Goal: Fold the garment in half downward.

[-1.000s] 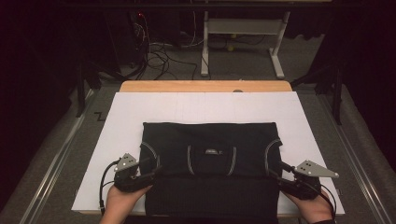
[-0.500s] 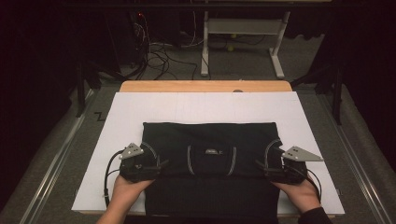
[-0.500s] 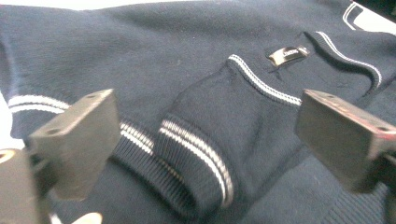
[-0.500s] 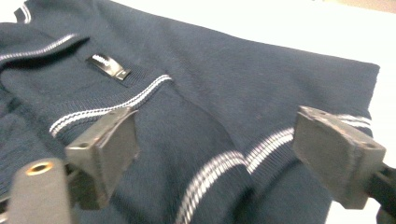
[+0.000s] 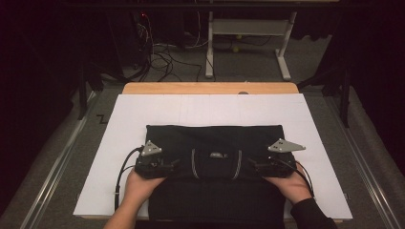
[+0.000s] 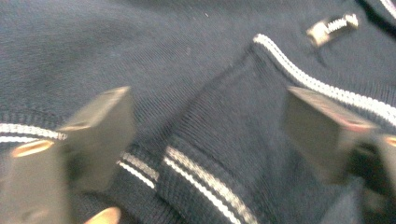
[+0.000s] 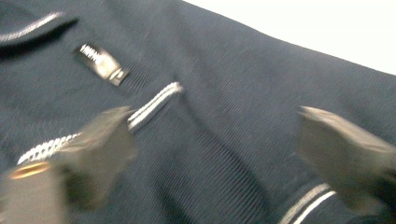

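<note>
A dark navy knitted garment (image 5: 215, 138) with thin white stripes lies folded on the white board (image 5: 143, 109). A small label (image 5: 217, 155) sits at its middle. My left gripper (image 5: 173, 164) lies over the garment's left part and points inward. In the left gripper view the gripper (image 6: 208, 112) stands open over a striped cuff (image 6: 205, 182), which lies between the jaws. My right gripper (image 5: 253, 164) mirrors it from the right. In the right gripper view it (image 7: 217, 121) is open above the fabric (image 7: 257, 93). Both pairs of jaws have just been closing, and no pad presses the cloth.
The board rests on a wooden table whose far edge (image 5: 210, 88) shows behind it. Metal rails (image 5: 57, 162) run along both sides. On the floor beyond lie cables (image 5: 162, 52) and a desk frame (image 5: 248, 33).
Both grippers have moved inward from the garment's outer edges toward its middle and a little farther from the person. The garment's body has stayed in place.
</note>
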Demonstrator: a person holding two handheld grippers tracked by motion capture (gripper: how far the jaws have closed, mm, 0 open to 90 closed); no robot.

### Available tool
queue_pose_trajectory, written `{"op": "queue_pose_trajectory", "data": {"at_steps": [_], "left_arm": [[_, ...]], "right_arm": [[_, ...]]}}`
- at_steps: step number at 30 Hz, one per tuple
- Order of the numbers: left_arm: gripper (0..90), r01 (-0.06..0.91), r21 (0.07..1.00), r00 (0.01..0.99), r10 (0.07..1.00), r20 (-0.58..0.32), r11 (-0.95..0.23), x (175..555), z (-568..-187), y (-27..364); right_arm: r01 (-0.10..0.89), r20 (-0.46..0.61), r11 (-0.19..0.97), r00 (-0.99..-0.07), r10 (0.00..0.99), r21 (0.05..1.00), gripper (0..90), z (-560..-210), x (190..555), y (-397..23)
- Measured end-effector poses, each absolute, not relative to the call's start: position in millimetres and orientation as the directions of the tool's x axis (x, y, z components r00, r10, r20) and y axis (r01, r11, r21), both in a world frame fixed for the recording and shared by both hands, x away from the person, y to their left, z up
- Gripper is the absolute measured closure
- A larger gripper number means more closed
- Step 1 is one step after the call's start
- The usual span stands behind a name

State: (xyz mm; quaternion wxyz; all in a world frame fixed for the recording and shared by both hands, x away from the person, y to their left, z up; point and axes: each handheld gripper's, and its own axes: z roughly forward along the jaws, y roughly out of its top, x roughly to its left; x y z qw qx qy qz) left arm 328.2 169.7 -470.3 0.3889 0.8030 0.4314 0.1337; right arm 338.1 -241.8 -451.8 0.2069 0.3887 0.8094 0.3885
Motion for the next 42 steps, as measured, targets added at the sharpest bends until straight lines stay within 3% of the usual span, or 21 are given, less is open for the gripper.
{"op": "queue_pose_trajectory", "data": {"at_steps": [4,12,20,42], "left_arm": [[37.9,0.59,0.723,0.605,0.79,-0.101,-0.359,325.6,-471.7,163.8],[58.4,0.591,0.711,0.621,0.777,-0.1,-0.381,324.0,-472.4,162.7],[67.1,0.585,0.722,0.614,0.783,-0.097,-0.369,321.5,-469.8,162.4],[66.3,0.536,0.777,0.634,0.765,-0.112,-0.33,298.5,-454.1,172.5]], "right_arm": [[0.492,-0.039,0.403,-0.596,0.802,0.772,40.2,-453.0,334.6,-243.3],[0.519,-0.017,0.422,-0.616,0.788,0.743,62.4,-458.0,332.9,-247.7],[0.492,-0.055,0.455,-0.631,0.774,0.742,84.9,-454.6,328.1,-244.8],[0.384,-0.093,0.431,-0.65,0.754,0.817,88.3,-442.3,306.3,-251.4]]}}
